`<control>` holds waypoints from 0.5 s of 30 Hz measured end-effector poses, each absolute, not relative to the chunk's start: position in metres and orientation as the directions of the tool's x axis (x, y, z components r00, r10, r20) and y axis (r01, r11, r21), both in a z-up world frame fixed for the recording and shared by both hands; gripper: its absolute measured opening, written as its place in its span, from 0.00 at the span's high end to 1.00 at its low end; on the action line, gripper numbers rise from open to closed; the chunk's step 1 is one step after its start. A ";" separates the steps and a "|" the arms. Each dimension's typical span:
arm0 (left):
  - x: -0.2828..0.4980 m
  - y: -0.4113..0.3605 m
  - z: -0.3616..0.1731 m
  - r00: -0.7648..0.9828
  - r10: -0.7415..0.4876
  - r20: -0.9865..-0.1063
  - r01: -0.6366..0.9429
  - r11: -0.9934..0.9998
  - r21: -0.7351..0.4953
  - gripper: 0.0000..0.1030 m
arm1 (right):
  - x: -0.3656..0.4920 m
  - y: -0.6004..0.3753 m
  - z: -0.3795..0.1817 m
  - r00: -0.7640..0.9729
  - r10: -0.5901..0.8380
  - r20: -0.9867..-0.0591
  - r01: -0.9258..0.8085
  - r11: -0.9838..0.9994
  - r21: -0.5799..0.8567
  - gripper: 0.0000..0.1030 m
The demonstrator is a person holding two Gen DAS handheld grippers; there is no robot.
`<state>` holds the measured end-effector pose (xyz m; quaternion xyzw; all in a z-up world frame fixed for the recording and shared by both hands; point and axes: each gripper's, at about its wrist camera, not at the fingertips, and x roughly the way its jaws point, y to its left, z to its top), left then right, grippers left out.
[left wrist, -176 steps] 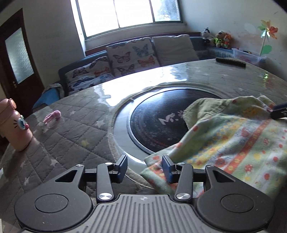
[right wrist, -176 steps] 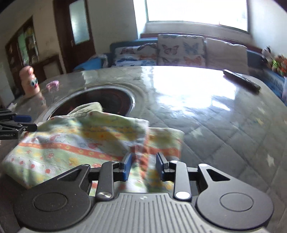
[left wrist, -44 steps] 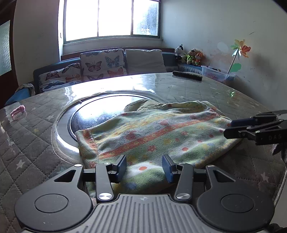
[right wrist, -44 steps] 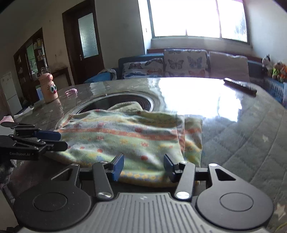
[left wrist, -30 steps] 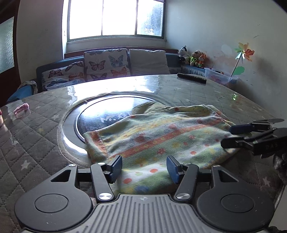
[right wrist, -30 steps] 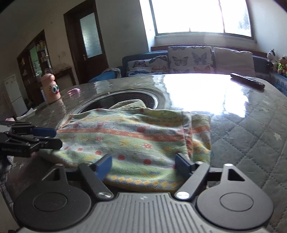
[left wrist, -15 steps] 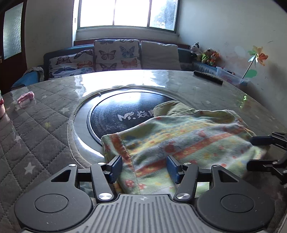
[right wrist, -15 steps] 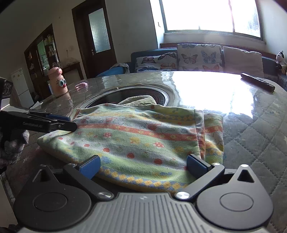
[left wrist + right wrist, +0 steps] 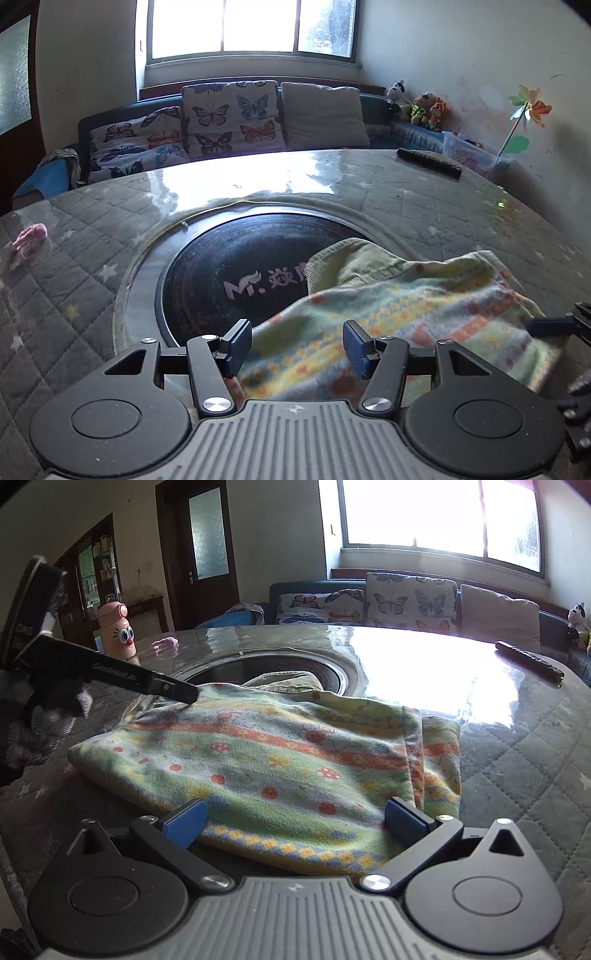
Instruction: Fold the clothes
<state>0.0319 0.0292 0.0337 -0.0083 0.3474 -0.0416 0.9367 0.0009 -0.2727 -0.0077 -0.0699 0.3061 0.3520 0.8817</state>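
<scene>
plainly the patterned garment (image 9: 280,764) lies doubled on the bench (image 9: 524,746), its far edge spilling onto the black round plate (image 9: 229,266), which serves as the landmark; an olive lining shows at that edge. the right gripper (image 9: 295,821) stands at the garment's near hem, fingers spread wide and holding nothing. the left gripper (image 9: 297,345) sits at the side hem, fingers parted about halfway with cloth between them but not pinched. by my reading a fold lies made, and whether another is wanted i cannot settle. beyond the plate lies a remote (image 9: 528,659); left of it, a pink bottle (image 9: 118,633) and pink trinket (image 9: 29,236), none obstructing.
</scene>
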 end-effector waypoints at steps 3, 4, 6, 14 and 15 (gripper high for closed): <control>0.043 0.034 0.028 0.745 -0.054 -0.665 0.036 0.999 -0.040 0.44 | 0.002 -0.273 -0.008 0.564 0.580 -0.589 -0.664 0.742 0.095 0.00; 0.045 0.036 0.026 0.742 -0.043 -0.669 0.024 0.999 -0.038 0.44 | 0.002 -0.273 -0.008 0.563 0.580 -0.589 -0.664 0.742 0.096 0.00; 0.049 0.041 0.022 0.736 -0.022 -0.677 0.000 0.999 -0.033 0.44 | 0.002 -0.273 -0.008 0.562 0.580 -0.589 -0.664 0.742 0.097 0.00; 0.044 0.049 0.027 0.749 0.008 -0.663 -0.036 0.999 -0.029 0.40 | 0.007 -0.271 -0.003 0.551 0.581 -0.599 -0.663 0.741 0.109 0.00; 0.039 0.048 0.030 0.758 0.006 -0.652 -0.028 0.999 -0.023 0.38 | 0.009 -0.271 0.000 0.545 0.586 -0.599 -0.661 0.740 0.123 0.00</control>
